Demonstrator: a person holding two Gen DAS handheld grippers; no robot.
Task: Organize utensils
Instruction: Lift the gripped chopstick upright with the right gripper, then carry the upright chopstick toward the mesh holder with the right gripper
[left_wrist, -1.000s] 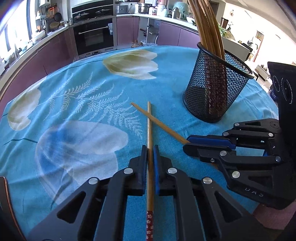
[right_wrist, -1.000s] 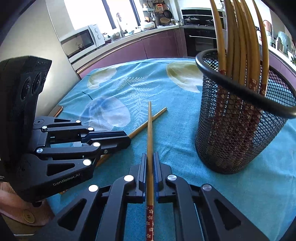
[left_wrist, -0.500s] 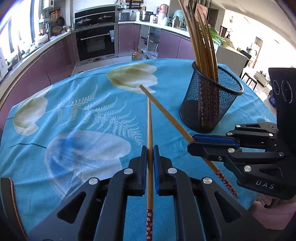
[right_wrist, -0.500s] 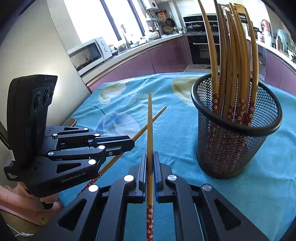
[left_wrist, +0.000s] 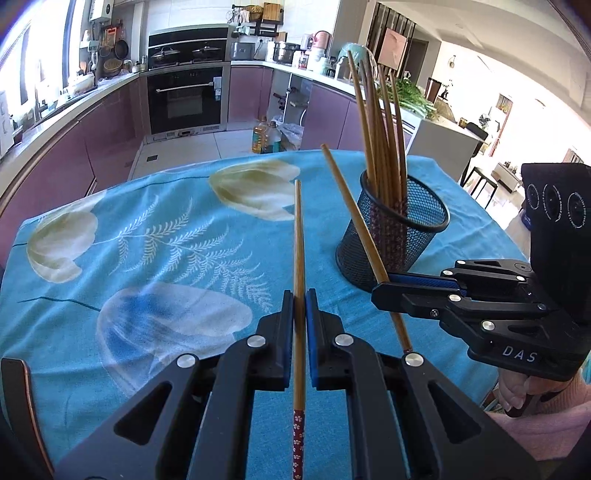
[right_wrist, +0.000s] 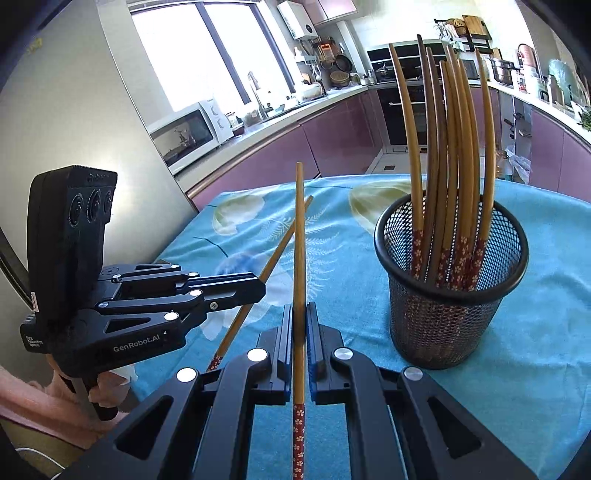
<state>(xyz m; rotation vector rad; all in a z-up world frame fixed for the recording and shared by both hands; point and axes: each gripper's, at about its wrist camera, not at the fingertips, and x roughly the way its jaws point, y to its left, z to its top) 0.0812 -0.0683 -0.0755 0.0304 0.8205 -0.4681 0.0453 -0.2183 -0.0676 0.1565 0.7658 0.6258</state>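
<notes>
left gripper (left_wrist: 300, 314) grasps chopstick (left_wrist: 298, 258) | right gripper (right_wrist: 300, 317) grasps second chopstick (right_wrist: 299, 240) | holder (right_wrist: 450, 295) at 2 o'clock

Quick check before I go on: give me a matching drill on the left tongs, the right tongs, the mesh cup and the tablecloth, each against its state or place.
Things:
1. left tongs
2. right tongs
3. mesh cup
4. tablecloth

States:
A. stands upright, filled with chopsticks
B. blue, printed with pale flowers and ferns
C. clamped on a chopstick, mesh cup to its right
D. clamped on a chopstick, other tongs to its left

Pairs: 1-C, 2-D, 3-A, 4-B
</notes>
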